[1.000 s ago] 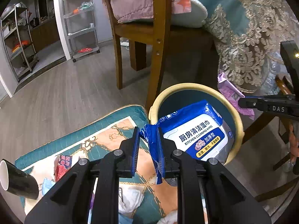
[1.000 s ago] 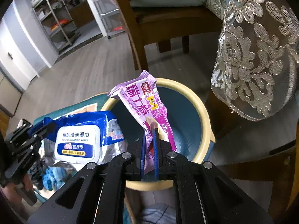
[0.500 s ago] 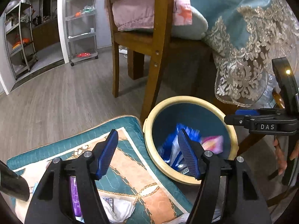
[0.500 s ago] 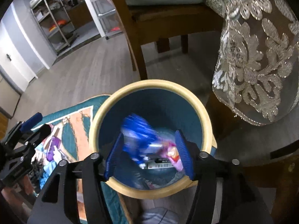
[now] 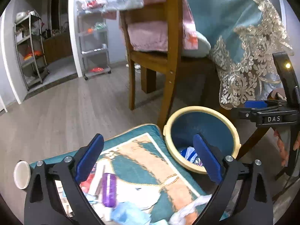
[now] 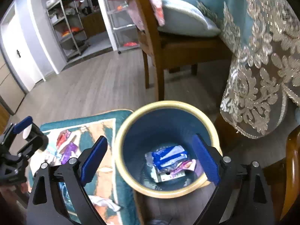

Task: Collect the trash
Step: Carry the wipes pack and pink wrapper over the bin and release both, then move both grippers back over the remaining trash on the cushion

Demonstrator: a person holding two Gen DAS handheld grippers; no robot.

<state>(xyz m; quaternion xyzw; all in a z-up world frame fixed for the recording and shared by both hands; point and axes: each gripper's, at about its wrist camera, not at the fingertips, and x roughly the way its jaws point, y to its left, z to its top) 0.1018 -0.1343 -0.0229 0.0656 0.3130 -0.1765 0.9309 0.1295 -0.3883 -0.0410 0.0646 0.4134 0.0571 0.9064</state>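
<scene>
Both tongs, the left tongs (image 5: 148,157) and right tongs (image 6: 150,159), have just opened and hold nothing. Two packs (image 6: 168,161) lie in the bin (image 6: 131,183); more trash (image 5: 108,187) waits on the mat (image 5: 140,161).

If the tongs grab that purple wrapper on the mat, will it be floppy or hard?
Probably floppy: the purple wrapper looks like thin, flat plastic film lying on the mat. Likely very light, since it appears empty. Its shiny surface might be a little slippery, so it could slide when pushed.
</scene>
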